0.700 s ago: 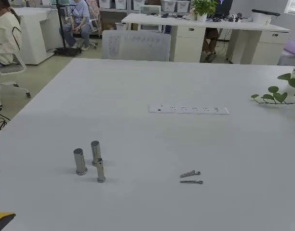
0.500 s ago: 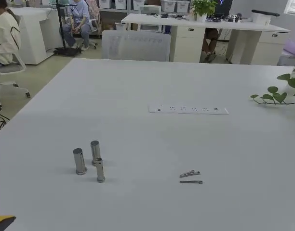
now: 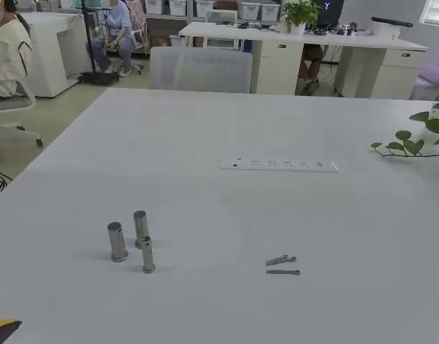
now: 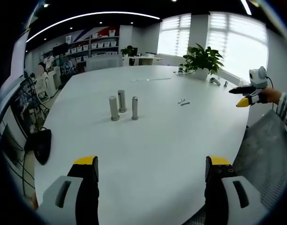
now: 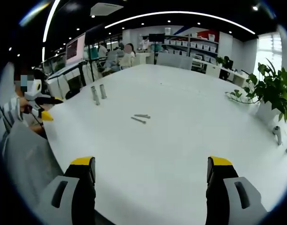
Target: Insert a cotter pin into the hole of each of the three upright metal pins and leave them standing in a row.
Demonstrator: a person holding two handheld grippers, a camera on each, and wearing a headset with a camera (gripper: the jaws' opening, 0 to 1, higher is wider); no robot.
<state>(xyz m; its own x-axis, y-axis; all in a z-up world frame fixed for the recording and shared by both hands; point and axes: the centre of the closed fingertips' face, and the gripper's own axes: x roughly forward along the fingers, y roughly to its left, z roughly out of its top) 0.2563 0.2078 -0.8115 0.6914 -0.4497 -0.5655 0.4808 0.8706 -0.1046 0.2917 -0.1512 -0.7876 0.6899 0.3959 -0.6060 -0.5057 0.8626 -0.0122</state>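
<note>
Three upright metal pins (image 3: 117, 241) (image 3: 140, 228) (image 3: 148, 256) stand in a tight cluster on the white table, left of centre. Two cotter pins (image 3: 281, 260) (image 3: 283, 272) lie flat to their right. A yellow fingertip (image 3: 1, 328) of a gripper pokes in at the bottom left corner. My left gripper (image 4: 151, 164) is open and empty near the table edge, far short of the metal pins (image 4: 121, 104) and cotter pins (image 4: 183, 101). My right gripper (image 5: 150, 164) is also open and empty, well back from the cotter pins (image 5: 141, 118) and metal pins (image 5: 97, 93).
A white power strip (image 3: 280, 165) lies across the table's middle, farther back. A trailing plant (image 3: 413, 140) reaches in at the right edge. A grey chair (image 3: 200, 69) stands at the far side. People sit at other desks in the background.
The head view has shifted slightly. The metal pins and cotter pins lie where they were.
</note>
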